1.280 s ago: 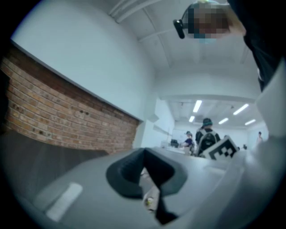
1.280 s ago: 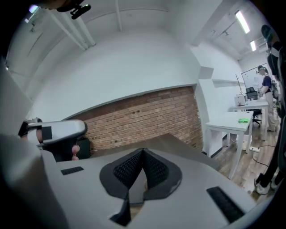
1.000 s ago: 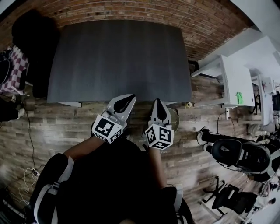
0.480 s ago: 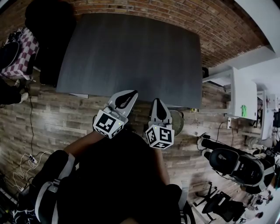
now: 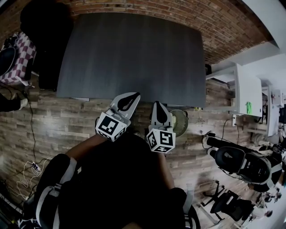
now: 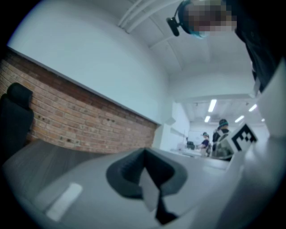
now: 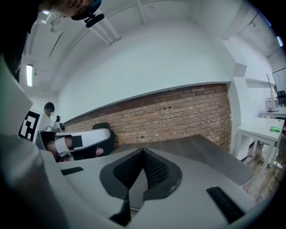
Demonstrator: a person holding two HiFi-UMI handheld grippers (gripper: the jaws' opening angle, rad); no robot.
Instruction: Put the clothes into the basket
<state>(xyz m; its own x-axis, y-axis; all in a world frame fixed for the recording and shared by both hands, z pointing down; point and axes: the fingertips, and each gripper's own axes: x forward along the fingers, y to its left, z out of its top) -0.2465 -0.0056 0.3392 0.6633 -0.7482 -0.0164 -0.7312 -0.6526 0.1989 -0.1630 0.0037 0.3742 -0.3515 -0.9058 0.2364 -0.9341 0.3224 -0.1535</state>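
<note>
Both left claw [image 5: 133, 96] and right claw [image 5: 157, 104] clenched empty, smooth grey rectangular tabletop [image 5: 134, 53], brick wall [image 5: 178, 11]

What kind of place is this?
Likely an office-style lab or workspace: a long dark table beside a brick wall, a white desk off to the side, and black office chairs on the wood floor.

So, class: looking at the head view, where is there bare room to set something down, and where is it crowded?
Free: the whole dark table, bare from the brick wall to its near edge, where the left tool and right tool hover shut and empty. Crowded: the floor at right, with office chairs beside the white desk.
</note>
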